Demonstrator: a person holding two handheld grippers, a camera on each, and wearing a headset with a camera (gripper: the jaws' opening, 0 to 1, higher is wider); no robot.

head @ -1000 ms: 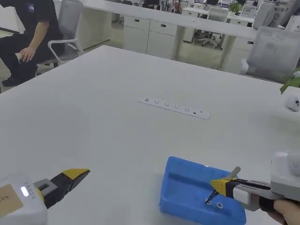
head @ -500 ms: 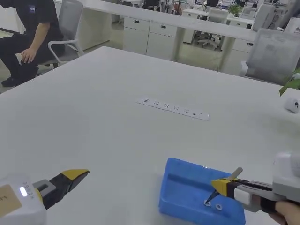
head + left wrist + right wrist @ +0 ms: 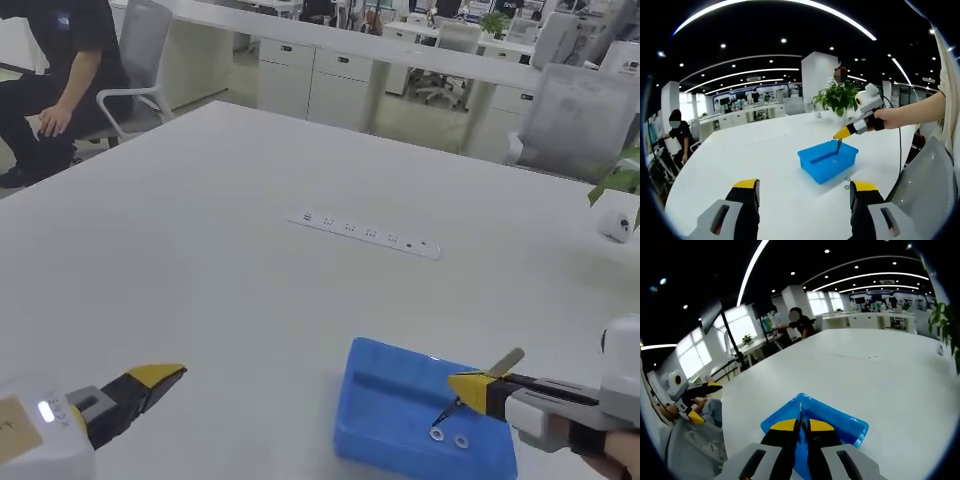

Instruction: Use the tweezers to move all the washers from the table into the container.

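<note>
A blue container point(image 3: 390, 415) sits at the table's near edge, also in the left gripper view point(image 3: 820, 165) and the right gripper view point(image 3: 845, 426). Two washers point(image 3: 448, 437) lie inside it. My right gripper point(image 3: 470, 387) is shut on thin tweezers point(image 3: 447, 411), whose tips hang just above those washers; the tweezers point(image 3: 800, 412) run out between its closed jaws. Two more washers point(image 3: 846, 183) lie on the table beside the container. My left gripper point(image 3: 805, 185) stands open and holds nothing, at the lower left in the head view point(image 3: 160, 378).
A white power strip point(image 3: 365, 233) lies across the middle of the white table point(image 3: 250, 270). A person sits on a chair point(image 3: 140, 60) at the far left. A grey chair point(image 3: 580, 120), a plant and a small white object point(image 3: 620, 225) are at the right.
The right gripper has risen slightly with the tweezers, and a second washer now lies in the container under their tips. The left gripper has stayed put.
</note>
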